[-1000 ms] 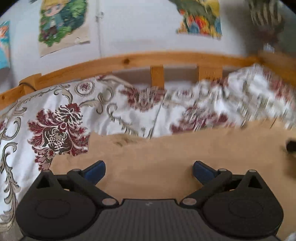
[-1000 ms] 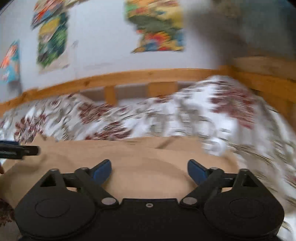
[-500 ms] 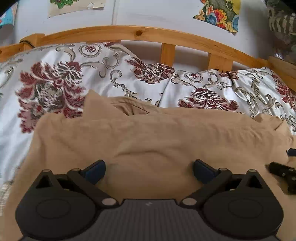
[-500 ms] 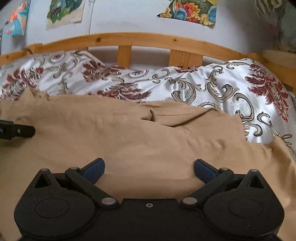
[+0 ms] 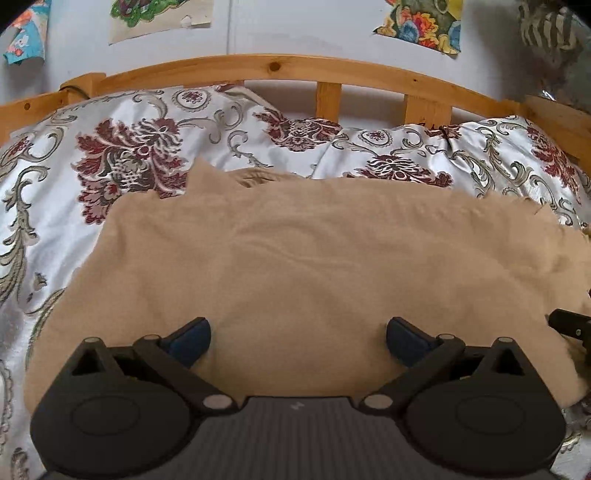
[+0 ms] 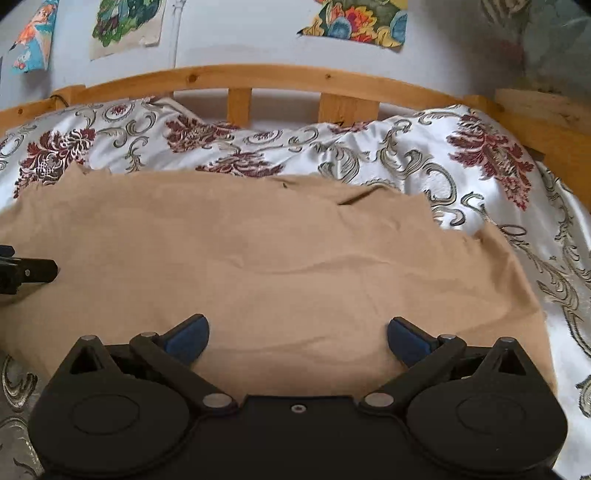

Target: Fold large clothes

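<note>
A large tan garment lies spread and folded over on the bed; it also shows in the right wrist view. My left gripper is open and empty, low over the garment's near left part. My right gripper is open and empty over its near right part. The tip of the right gripper shows at the right edge of the left wrist view, and the tip of the left gripper shows at the left edge of the right wrist view.
The bed has a white cover with red floral print, bunched at the back right. A wooden headboard rail runs behind it, with posters on the wall above.
Both grippers have moved down and back toward the near edge. The tan garment now lies flatter, with more of it in view. Both grippers stay open.
</note>
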